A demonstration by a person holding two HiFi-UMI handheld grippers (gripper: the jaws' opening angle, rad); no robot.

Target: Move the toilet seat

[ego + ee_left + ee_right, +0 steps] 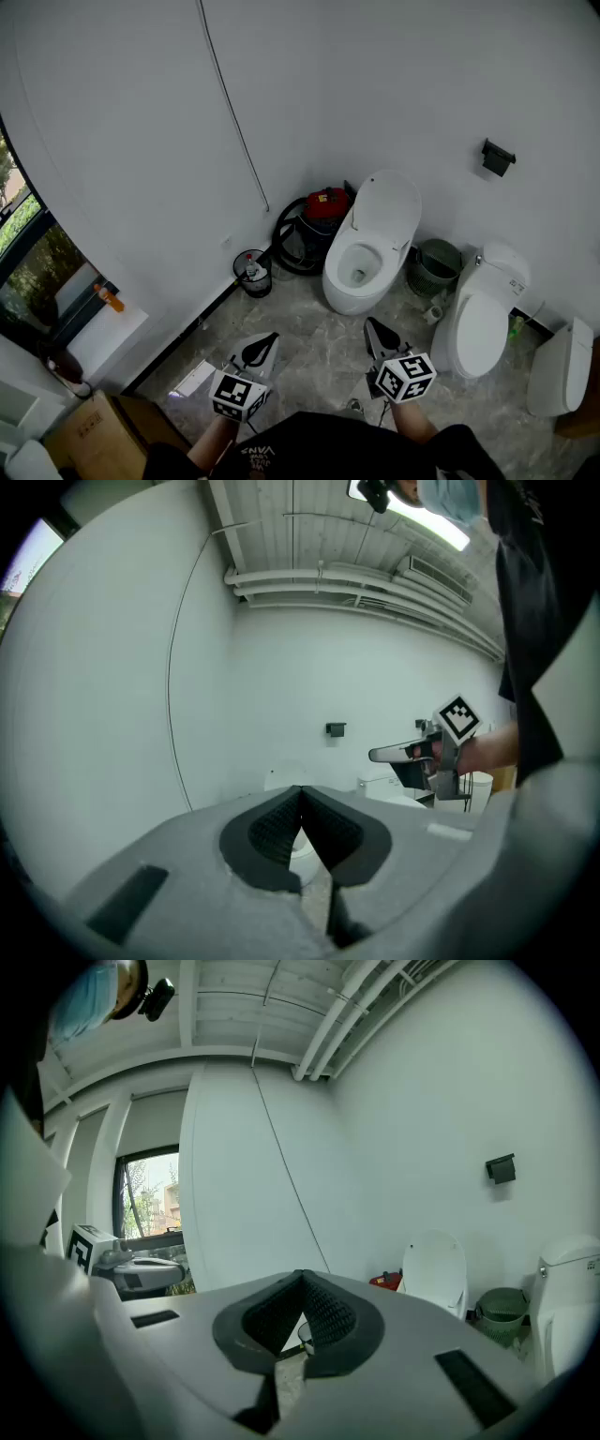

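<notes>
a person stands on a grey stone floor with the left gripper and right gripper held out side by side, each with its jaws pressed together and gripping nothing. ahead, well apart from both, the toilet seat stands raised above the open bowl, close to the white wall. a red vacuum cleaner sits just left of it, a green basket just right, beside a second toilet with its lid down.
</notes>
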